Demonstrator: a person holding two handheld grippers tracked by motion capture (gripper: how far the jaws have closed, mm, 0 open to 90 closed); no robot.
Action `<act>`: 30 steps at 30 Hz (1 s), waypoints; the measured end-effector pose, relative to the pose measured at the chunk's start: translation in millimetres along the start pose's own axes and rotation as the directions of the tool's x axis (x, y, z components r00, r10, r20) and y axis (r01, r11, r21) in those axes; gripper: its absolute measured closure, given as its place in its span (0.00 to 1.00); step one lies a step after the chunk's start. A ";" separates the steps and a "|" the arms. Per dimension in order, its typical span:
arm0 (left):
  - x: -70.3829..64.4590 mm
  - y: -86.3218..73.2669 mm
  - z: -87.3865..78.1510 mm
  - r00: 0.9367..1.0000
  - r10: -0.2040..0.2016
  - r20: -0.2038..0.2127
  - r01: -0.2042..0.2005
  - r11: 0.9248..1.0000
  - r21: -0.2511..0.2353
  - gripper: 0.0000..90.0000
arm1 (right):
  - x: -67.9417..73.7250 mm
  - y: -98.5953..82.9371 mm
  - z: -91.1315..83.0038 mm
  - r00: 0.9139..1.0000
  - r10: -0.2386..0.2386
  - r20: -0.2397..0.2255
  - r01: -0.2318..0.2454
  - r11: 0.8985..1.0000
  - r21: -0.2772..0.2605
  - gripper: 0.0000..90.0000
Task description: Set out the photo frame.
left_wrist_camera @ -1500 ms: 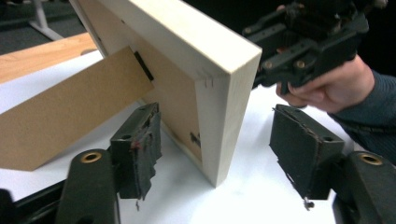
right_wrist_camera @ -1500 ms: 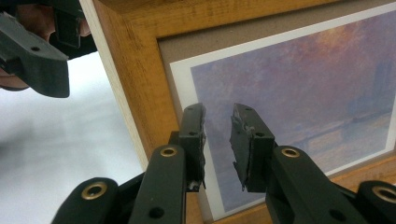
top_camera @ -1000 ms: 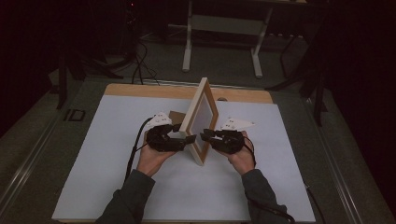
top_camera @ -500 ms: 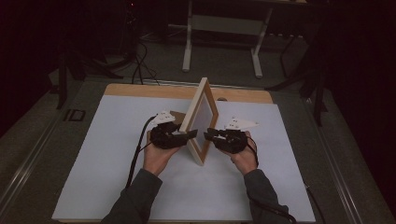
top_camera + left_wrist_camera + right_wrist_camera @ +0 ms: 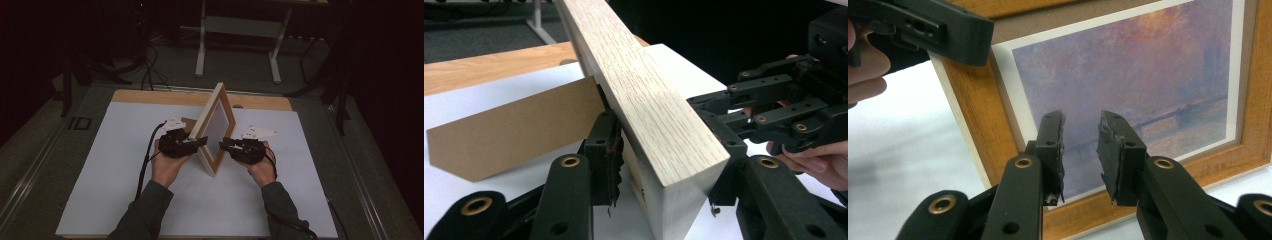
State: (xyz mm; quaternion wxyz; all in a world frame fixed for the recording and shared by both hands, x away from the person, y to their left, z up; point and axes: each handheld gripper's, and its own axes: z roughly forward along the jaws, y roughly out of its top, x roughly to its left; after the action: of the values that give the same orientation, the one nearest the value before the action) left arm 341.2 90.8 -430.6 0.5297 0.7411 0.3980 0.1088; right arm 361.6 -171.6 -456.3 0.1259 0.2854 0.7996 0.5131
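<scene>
Left gripper point(image 5: 664, 165) clamped across near edge of upright picture frame point(image 5: 214, 127); right gripper point(image 5: 1080, 150) slightly parted, empty, facing the glass.

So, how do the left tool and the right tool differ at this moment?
The left tool is shut on the edge of the wooden picture frame, while the right tool holds nothing. The left tool's jaws press the wood from both sides; the right tool's jaws stand a little apart, pointing at the hazy purple print behind the glass. Both are black, each held in one hand, and they meet the frame from opposite sides.
</scene>
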 end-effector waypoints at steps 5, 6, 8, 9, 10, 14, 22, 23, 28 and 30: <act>5.4 1.3 -2.0 1.000 -0.029 -0.011 0.029 1.000 0.002 0.67 | -1.4 -0.8 -0.7 1.000 0.004 0.005 -0.004 1.000 0.003 0.79; 5.4 1.3 -2.0 1.000 -0.029 -0.011 0.029 1.000 0.002 0.67 | -1.4 -0.8 -0.7 1.000 0.004 0.005 -0.004 1.000 0.003 0.79; 9.2 2.1 -3.6 0.999 -0.041 -0.020 0.041 0.999 0.006 0.67 | -2.6 -0.8 -1.4 1.000 0.005 0.009 -0.005 1.000 0.008 0.78; 10.9 2.5 -4.2 0.999 -0.046 -0.018 0.046 0.999 0.008 0.67 | -3.0 -0.5 -1.6 1.000 0.005 0.010 -0.006 1.000 0.009 0.78; 12.1 2.8 -4.6 0.999 -0.051 -0.016 0.051 0.999 0.009 0.67 | -3.8 0.0 -1.9 1.000 0.004 0.012 -0.004 1.000 0.011 0.78; 18.1 4.4 -7.0 0.999 -0.050 0.002 0.050 0.998 0.024 0.71 | -5.5 2.3 -4.0 1.000 0.002 0.019 -0.003 1.000 0.009 0.78; 30.9 8.1 -10.1 0.997 -0.057 0.045 0.054 0.997 0.061 0.73 | -6.1 1.9 -3.7 1.000 0.005 0.023 -0.005 1.000 0.014 0.78; 30.9 8.1 -10.1 0.997 -0.057 0.045 0.054 0.997 0.061 0.73 | -6.1 1.9 -3.7 1.000 0.005 0.023 -0.005 1.000 0.014 0.78; 42.9 10.7 -13.5 0.997 -0.065 0.052 0.061 0.996 0.072 0.75 | -6.9 2.4 -3.9 1.000 0.003 0.026 -0.003 1.000 0.014 0.78; 46.7 11.7 -15.1 0.997 -0.063 0.041 0.060 0.996 0.071 0.77 | -7.5 2.6 -4.3 1.000 0.002 0.028 -0.003 1.000 0.010 0.78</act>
State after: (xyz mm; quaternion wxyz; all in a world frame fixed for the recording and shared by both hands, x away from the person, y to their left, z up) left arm 368.7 132.9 -426.2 0.5152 0.7486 0.4126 0.0623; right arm 366.3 -178.3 -452.8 0.1350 0.2941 0.8000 0.5052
